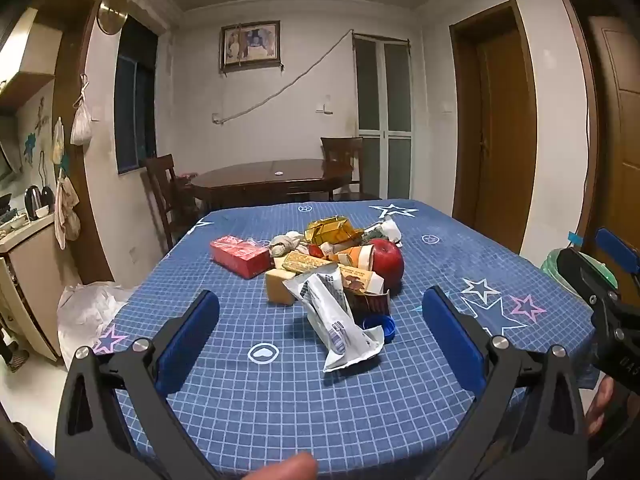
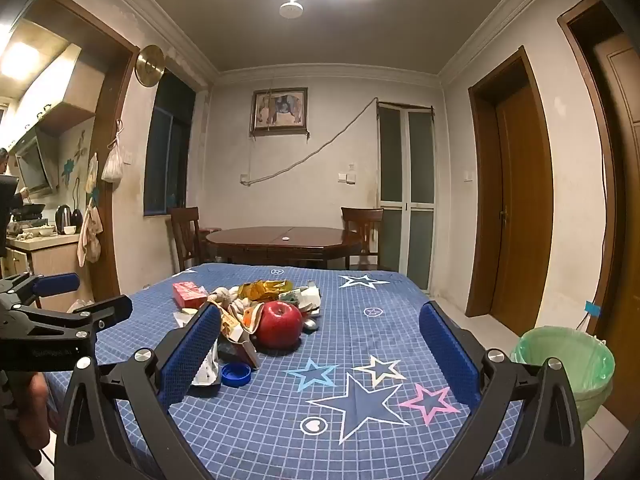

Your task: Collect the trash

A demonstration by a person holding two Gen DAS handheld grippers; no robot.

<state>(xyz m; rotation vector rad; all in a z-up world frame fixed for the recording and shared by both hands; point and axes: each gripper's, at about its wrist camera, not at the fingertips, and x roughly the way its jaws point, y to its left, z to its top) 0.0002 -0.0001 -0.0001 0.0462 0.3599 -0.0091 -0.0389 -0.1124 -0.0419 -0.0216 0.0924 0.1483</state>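
A pile of trash lies mid-table on the blue star tablecloth (image 1: 248, 392): a white wrapper (image 1: 340, 324), a blue bottle cap (image 1: 385, 327), a red box (image 1: 239, 256), a gold wrapper (image 1: 334, 230), yellow boxes and crumpled paper, with a red apple (image 1: 386, 260) among them. My left gripper (image 1: 320, 320) is open and empty, just short of the white wrapper. My right gripper (image 2: 320, 332) is open and empty, near the apple (image 2: 279, 322) and the cap (image 2: 236, 374). A bin with a green bag (image 2: 572, 364) stands on the floor at the table's right.
A dark wooden table (image 2: 284, 240) with two chairs stands behind. A white plastic bag (image 1: 86, 312) lies on the floor to the left. Brown doors (image 2: 516, 204) are on the right, a kitchen counter (image 2: 44, 244) on the left.
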